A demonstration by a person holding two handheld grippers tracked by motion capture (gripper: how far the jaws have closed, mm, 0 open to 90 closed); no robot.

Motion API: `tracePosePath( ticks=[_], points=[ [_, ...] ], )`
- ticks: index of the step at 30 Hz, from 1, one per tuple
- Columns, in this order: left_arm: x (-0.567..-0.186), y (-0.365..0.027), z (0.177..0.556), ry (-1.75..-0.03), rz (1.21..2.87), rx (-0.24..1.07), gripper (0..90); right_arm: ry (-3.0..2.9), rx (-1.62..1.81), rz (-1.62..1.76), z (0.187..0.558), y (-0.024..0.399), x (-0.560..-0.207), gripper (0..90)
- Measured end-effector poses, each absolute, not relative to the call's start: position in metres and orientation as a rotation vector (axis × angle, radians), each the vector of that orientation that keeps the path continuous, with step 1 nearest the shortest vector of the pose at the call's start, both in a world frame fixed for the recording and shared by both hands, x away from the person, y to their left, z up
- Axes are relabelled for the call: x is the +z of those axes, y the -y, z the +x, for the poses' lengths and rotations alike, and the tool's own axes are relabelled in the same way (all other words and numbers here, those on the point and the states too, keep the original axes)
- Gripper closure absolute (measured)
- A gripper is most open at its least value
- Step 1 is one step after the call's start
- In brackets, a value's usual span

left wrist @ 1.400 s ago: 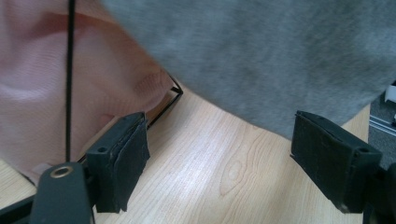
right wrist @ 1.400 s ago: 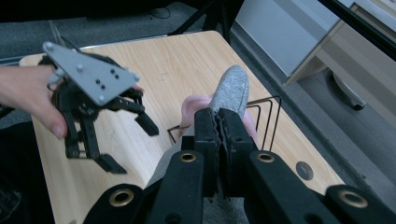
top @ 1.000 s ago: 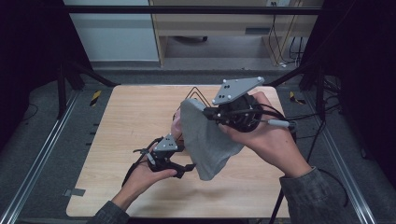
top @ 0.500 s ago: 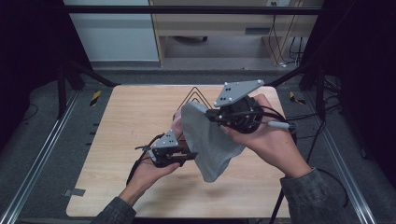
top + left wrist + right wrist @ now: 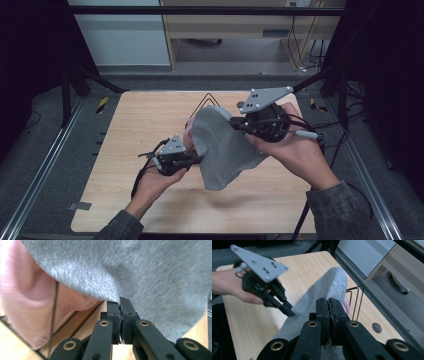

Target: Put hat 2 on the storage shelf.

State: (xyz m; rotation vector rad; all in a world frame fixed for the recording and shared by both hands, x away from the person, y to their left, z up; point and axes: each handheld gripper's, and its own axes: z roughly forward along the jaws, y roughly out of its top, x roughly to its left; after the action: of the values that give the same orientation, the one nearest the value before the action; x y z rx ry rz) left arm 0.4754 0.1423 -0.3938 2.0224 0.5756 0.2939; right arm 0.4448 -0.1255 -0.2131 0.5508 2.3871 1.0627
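Both tools pinch the grey cloth [image 5: 225,150]: left tool [image 5: 199,160] has just closed (on its edge), right tool [image 5: 235,123] up top.

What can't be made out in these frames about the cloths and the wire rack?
- Pink cloth: mostly behind the grey cloth in the high view; blurred in the left gripper view.
- Wire rack: base hidden by the cloths.
- Left hand-held gripper: the cloth edge inside its shut jaws is hidden.

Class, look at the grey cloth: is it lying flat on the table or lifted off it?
Lifted. The grey cloth hangs above the table, pinched by the shut left gripper and right gripper.
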Motion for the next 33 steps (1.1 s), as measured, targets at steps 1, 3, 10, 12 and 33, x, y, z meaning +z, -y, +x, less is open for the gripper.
tracePosePath(
  ticks=[1,3,10,12,33],
  points=[
    [-0.388,-0.145,0.475,-0.579,2.027,0.308,87.8,-2.380,1.068,0.557,0.446,0.127,-0.213,87.1],
    [-0.376,-0.151,0.477,-0.579,2.037,0.341,87.8,-2.361,1.081,0.570,0.448,0.131,-0.212,87.1],
    [-0.320,-0.166,0.488,-0.580,2.039,0.445,88.0,-2.268,1.165,0.639,0.466,0.145,-0.205,87.3],
    [-0.304,-0.167,0.492,-0.582,2.043,0.477,88.0,-2.243,1.190,0.654,0.472,0.148,-0.201,87.3],
    [-0.232,-0.159,0.560,-0.631,2.051,0.622,88.1,-2.076,1.271,0.804,0.546,0.160,-0.186,87.4]
  ],
)
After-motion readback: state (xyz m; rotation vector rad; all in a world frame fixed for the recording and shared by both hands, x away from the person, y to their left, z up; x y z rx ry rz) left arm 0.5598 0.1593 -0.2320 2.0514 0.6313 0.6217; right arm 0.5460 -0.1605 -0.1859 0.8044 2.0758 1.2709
